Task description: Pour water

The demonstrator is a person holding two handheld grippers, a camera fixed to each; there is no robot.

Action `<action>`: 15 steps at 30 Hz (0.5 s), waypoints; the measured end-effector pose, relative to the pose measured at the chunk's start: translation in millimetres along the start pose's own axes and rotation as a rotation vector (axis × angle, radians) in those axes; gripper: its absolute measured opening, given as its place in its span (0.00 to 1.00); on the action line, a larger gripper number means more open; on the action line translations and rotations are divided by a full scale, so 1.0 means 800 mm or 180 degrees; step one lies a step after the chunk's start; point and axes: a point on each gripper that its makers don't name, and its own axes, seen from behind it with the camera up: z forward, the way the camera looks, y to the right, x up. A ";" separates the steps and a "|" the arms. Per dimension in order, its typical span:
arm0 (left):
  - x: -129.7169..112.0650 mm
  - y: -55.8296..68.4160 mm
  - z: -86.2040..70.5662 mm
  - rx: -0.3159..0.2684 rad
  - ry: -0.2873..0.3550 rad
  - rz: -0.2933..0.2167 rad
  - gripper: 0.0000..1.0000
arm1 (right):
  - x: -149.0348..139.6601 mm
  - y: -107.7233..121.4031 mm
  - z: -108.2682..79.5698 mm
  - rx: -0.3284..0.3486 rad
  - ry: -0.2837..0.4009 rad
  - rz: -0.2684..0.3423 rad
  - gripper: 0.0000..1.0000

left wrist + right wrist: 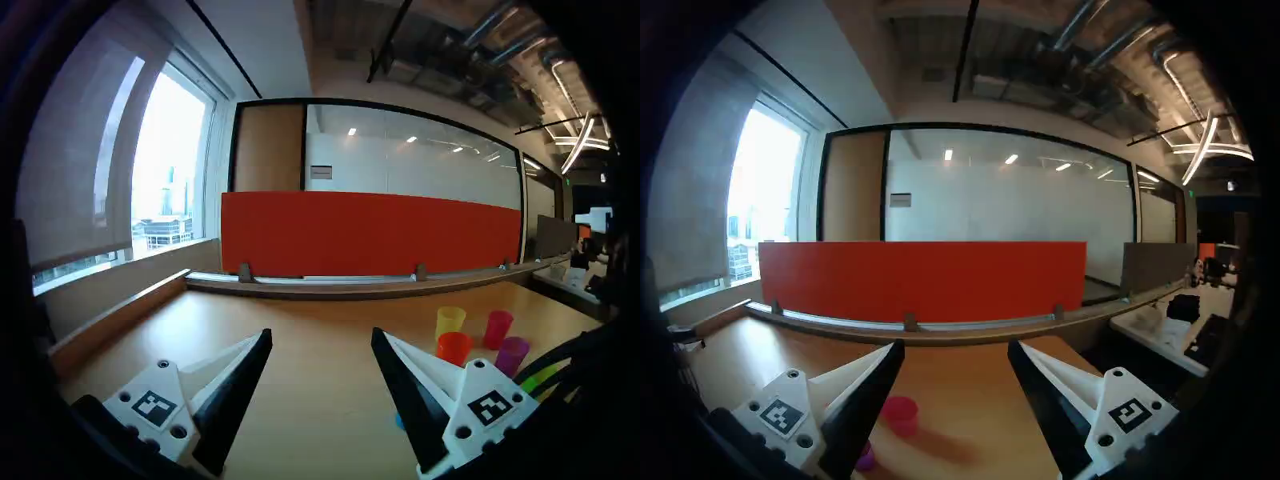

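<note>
Over on the far left of the left gripper view there's a big window (168, 192) with a half-drawn blind (72, 176), then a red divider panel (368, 236) running along the back edge of the wooden desk (320, 304). Left gripper (320, 332) is wide open, nothing between the fingers, just bare desk. Nothing sits in the gap. The cups are all off to its right, past the right finger: yellow cup (450, 320) at the back, orange cup (454, 346) just in front of it, pink cup (498, 328) beside those, and purple cup (512, 354) nearest the edge. All four are upright and bunched close together. A tiny blue bit (398, 419) peeks out by the right finger; can't tell what it is. Some dark cables (560, 368) hang at the far right.

Right gripper view: same kind of divider ahead. Right gripper (954, 344) is also spread open and holding nothing. A magenta cup (901, 414) stands upright on the desk, low between the fingers and right beside the left one, with a purple sliver (866, 458) poking out from under that finger. A neighbouring desk (1160, 328) sits off to the right.
</note>
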 end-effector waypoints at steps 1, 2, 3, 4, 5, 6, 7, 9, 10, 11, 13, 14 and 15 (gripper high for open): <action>0.000 0.002 0.001 0.0005 0.0022 0.0038 0.92 | 0.001 0.001 0.000 -0.0012 0.0000 0.0007 1.00; 0.000 0.003 0.002 0.0010 0.0044 0.0075 0.92 | 0.001 0.002 -0.001 -0.0023 0.0000 0.0015 1.00; 0.000 0.005 0.002 0.0013 0.0070 0.0109 0.92 | 0.002 0.003 -0.001 -0.0039 -0.0002 0.0019 1.00; 0.000 0.006 0.003 0.0016 0.0093 0.0133 0.92 | 0.002 0.005 -0.002 -0.0055 -0.0005 0.0020 1.00; 0.000 0.007 0.004 0.0019 0.0116 0.0157 0.92 | 0.002 0.006 -0.003 -0.0071 -0.0008 0.0021 1.00; -0.001 0.007 0.004 0.0027 0.0141 0.0178 0.92 | 0.002 0.008 -0.004 -0.0091 -0.0012 0.0021 1.00; -0.001 0.007 0.004 0.0039 0.0162 0.0193 0.92 | 0.002 0.010 -0.005 -0.0112 -0.0017 0.0020 1.00; -0.003 0.005 0.005 0.0058 0.0205 0.0215 0.92 | 0.003 0.013 -0.007 -0.0152 -0.0021 0.0019 1.00; -0.005 0.003 0.005 0.0062 0.0222 0.0213 0.92 | 0.003 0.014 -0.008 -0.0167 -0.0019 0.0021 1.00; -0.007 0.002 0.005 0.0066 0.0240 0.0211 0.92 | 0.004 0.014 -0.009 -0.0182 -0.0016 0.0022 1.00; -0.013 -0.002 0.005 0.0062 0.0269 0.0191 0.92 | 0.005 0.015 -0.011 -0.0205 -0.0002 0.0022 1.00; -0.016 -0.004 0.006 0.0059 0.0282 0.0180 0.92 | 0.005 0.015 -0.012 -0.0214 0.0006 0.0022 1.00; -0.019 -0.007 0.006 0.0058 0.0295 0.0166 0.92 | 0.005 0.015 -0.014 -0.0229 0.0013 0.0019 1.00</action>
